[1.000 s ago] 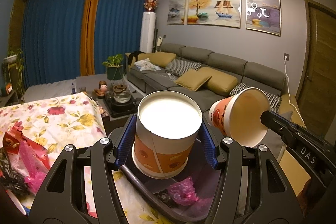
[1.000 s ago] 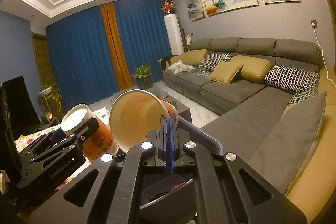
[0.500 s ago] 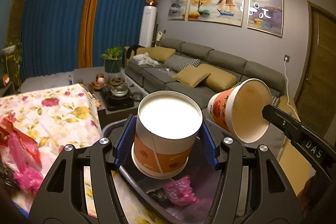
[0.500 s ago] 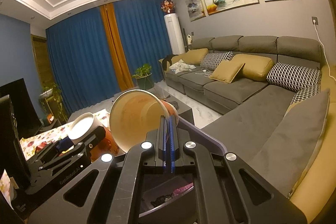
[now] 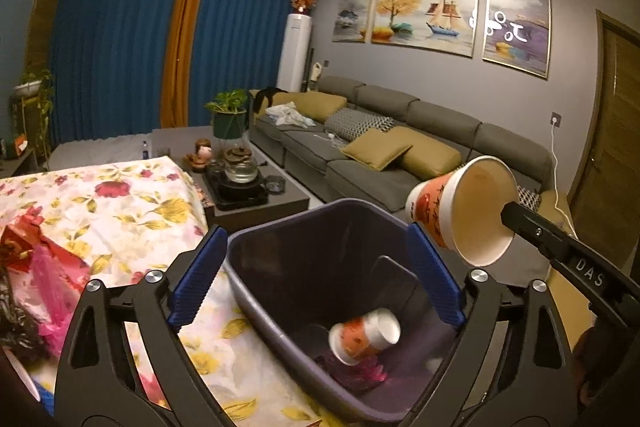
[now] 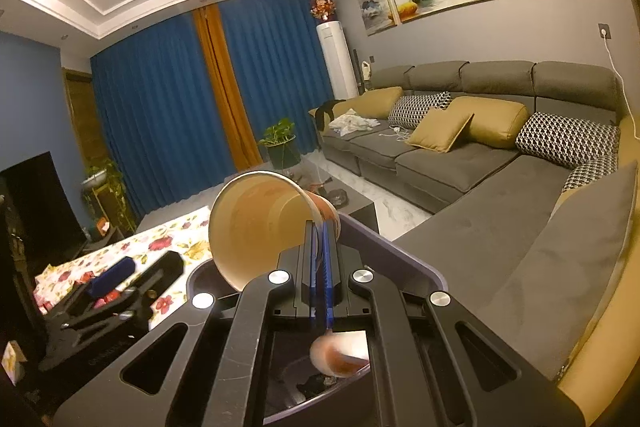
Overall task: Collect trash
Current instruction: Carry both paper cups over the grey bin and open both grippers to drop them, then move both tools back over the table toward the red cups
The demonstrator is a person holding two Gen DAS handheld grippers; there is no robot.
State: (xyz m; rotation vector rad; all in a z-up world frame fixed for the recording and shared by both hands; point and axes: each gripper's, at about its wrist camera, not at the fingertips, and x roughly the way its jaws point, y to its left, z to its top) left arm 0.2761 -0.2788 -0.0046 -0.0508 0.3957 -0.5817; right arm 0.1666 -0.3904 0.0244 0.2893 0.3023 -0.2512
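Note:
A dark purple bin [image 5: 304, 205] stands below both grippers at the edge of a floral-clothed table [image 5: 120, 203]. An orange-and-white paper cup [image 5: 364, 337] lies on its side inside the bin, over a pink wrapper; in the right wrist view that cup [image 6: 340, 351] is blurred. My left gripper [image 5: 316, 235] is over the bin, its jaws opening wide with nothing between them. My right gripper [image 6: 319, 227] pinches the rim of a second paper cup [image 6: 256, 223], tilted mouth-toward-me above the bin's rim [image 6: 400, 251]. Its jaws are beginning to open, the rim still between the pads.
Pink and red wrappers and a dark bag [image 5: 48, 275] lie on the tablecloth to the left. A low tea table with a glass kettle [image 5: 240, 171] stands beyond the bin. A grey sofa [image 5: 380, 155] runs along the right wall.
The left gripper's jaws have spread and let go of their cup, which has dropped into the bin. The right gripper still holds its cup in the same place.

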